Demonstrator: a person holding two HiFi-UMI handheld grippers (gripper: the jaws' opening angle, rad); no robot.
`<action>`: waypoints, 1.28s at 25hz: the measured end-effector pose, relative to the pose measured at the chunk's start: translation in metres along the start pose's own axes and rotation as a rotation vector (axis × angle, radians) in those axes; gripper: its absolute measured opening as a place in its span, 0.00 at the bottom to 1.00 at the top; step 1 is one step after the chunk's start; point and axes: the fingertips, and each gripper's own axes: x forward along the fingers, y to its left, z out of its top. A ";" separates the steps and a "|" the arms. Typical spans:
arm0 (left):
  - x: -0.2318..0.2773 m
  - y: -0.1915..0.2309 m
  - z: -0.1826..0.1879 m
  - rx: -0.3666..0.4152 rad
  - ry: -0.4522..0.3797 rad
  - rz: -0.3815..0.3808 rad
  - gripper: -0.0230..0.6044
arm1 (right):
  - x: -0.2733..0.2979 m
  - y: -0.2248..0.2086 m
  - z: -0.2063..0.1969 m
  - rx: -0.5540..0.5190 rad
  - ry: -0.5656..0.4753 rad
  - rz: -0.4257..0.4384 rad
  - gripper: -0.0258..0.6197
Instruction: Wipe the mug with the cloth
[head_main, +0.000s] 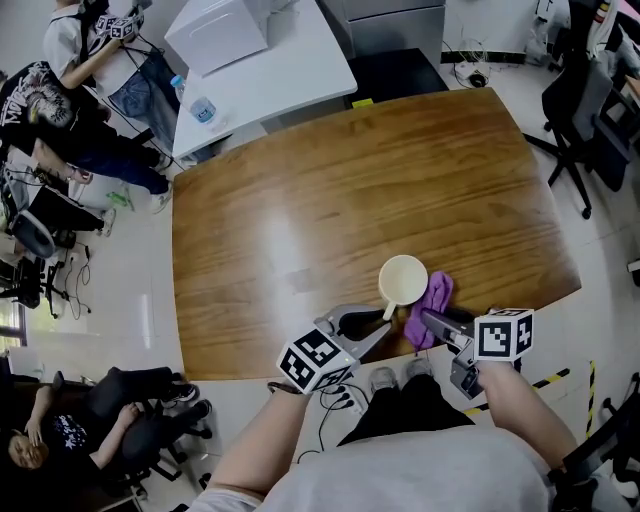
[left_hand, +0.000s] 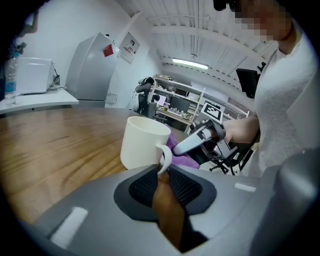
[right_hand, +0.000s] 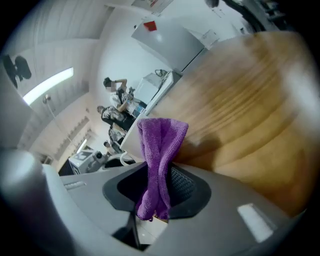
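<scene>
My left tool (left_hand: 162, 175) is clamped on the handle (left_hand: 166, 159) of the white mug (head_main: 402, 280), which stands upright near the front edge of the wooden bench (head_main: 300, 200). My right tool (right_hand: 159, 187) pinches a folded purple cloth (right_hand: 161, 142). The cloth's loose end sticks out past the jaws and sits just beside the mug, on its right. To wipe well, I judge I should hold the handle firmly so the mug cannot twist. Then I should press the free fold against the wall and rim and sweep round gently, since a hard push could tip the mug.
</scene>
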 end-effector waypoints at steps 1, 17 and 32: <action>-0.002 0.001 -0.001 -0.001 0.001 0.005 0.15 | 0.001 -0.001 -0.002 -0.025 0.025 -0.019 0.22; -0.041 0.042 -0.008 -0.121 -0.073 0.179 0.12 | -0.024 0.050 0.053 -0.205 0.039 0.096 0.22; -0.047 0.069 -0.005 -0.209 -0.089 0.215 0.11 | 0.019 0.000 0.014 -0.253 0.309 -0.011 0.22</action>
